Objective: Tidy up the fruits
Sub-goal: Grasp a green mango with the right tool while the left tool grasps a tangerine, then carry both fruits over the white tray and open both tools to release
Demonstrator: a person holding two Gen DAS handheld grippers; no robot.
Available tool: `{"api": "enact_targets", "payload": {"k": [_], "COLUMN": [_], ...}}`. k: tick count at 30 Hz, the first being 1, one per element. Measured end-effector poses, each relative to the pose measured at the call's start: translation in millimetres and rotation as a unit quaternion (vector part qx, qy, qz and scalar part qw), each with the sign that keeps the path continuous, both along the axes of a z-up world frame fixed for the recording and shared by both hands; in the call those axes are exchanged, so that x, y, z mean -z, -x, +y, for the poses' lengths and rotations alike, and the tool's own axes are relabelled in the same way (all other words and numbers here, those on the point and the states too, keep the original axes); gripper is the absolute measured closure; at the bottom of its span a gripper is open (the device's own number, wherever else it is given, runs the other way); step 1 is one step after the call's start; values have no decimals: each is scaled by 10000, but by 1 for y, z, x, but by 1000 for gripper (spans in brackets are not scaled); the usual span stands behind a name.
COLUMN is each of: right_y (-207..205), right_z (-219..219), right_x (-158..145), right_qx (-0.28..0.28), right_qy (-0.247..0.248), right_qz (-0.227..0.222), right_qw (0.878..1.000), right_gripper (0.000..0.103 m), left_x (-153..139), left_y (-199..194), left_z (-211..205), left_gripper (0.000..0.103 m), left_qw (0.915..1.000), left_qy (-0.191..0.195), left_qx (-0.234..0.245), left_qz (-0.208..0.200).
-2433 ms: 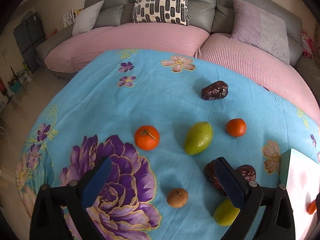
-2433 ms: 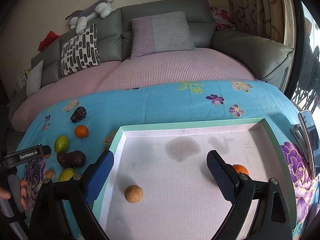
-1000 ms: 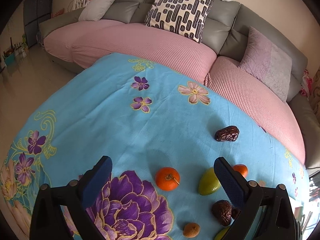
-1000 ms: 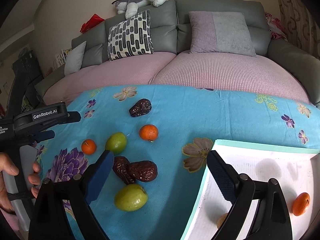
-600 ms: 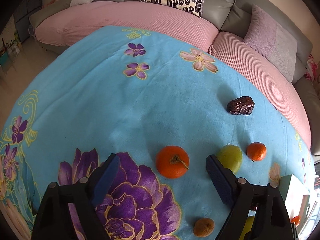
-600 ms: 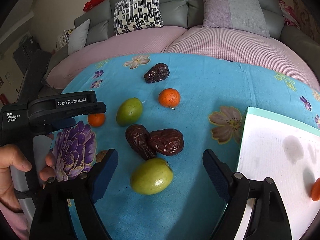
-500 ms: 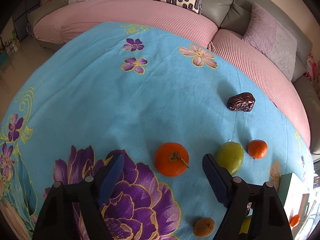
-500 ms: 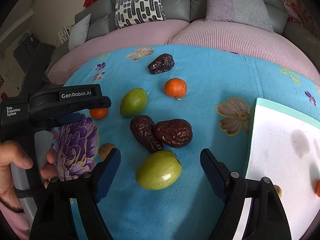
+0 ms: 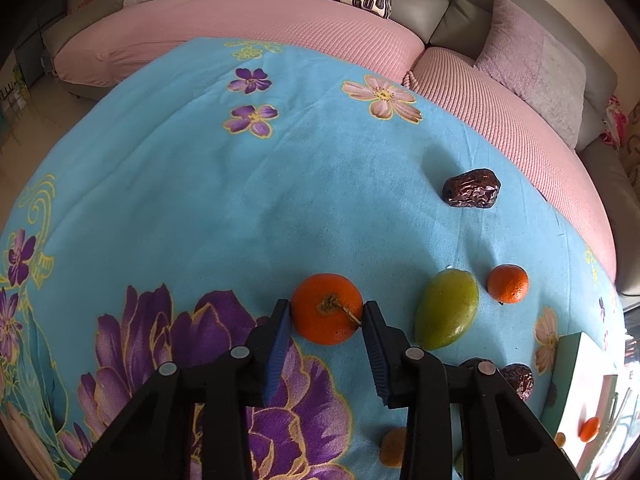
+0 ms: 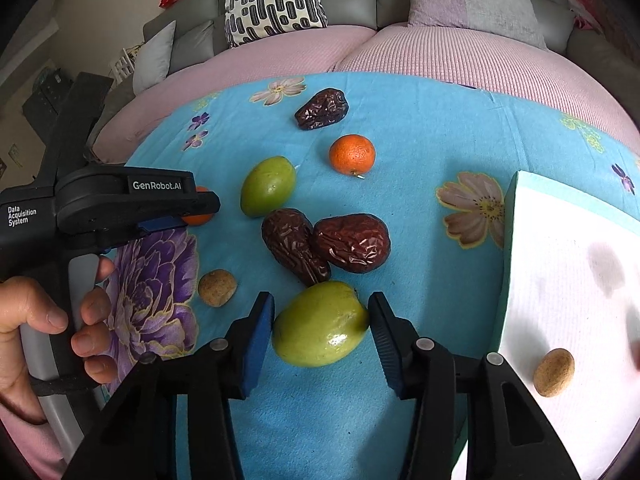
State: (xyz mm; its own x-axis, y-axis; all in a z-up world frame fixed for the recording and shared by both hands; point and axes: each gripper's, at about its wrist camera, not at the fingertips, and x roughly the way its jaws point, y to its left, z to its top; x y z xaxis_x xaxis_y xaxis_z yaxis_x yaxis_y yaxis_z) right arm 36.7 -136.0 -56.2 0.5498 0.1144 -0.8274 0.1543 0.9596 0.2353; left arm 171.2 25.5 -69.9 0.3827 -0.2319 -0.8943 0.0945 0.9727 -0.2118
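On the blue flowered cloth (image 9: 240, 200), my left gripper (image 9: 324, 312) has its blue pads against both sides of a stemmed orange (image 9: 326, 308), which rests on the cloth. My right gripper (image 10: 320, 312) is closed onto a green fruit (image 10: 320, 324), which also lies on the cloth. The white tray (image 10: 560, 280) with a mint rim sits to the right and holds a brown round fruit (image 10: 554, 372) and a small orange (image 9: 590, 429). The left gripper (image 10: 212, 204), held by a hand (image 10: 36, 320), shows in the right wrist view.
Loose on the cloth are a second green fruit (image 10: 268, 186), a small orange (image 10: 352, 154), two touching dates (image 10: 288, 244) (image 10: 352, 242), a far date (image 10: 322, 109) and a brown fruit (image 10: 217, 287). A pink sofa (image 9: 280, 28) with cushions lies beyond.
Both grippers moved down and forward onto their fruits. Their jaws went from wide open to closed, the left on the orange and the right on the green fruit.
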Motion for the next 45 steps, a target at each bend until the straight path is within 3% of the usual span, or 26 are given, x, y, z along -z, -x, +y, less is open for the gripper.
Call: {"api": "enact_targets", "payload": {"k": [9,20,32,45], "right_y": [10,30,48,92], "right_z": [-7,-33,-82,-167], "right_x": [-21,-59,-61,-60], "right_qx": [162,698,1335,2608], "right_qy": [-31,40,-224,-25], "right_qz": [-279,-971,-871,-664], "right_qw": [9995,9928,9870,9631], "right_gripper": [53,53,53,53], "left_x": [-21,-64,-77,-78], "left_y": [11,30,57,104], "left_z": [-1,-5,-41,-114], "left_gripper": [65,65,65,65], "left_qw": [9996,9967,9928,9780], "left_qy": [228,469,606,620], "left_qx": [42,158,724,1820], "left_qz": [-160,-641,-734,-809]}}
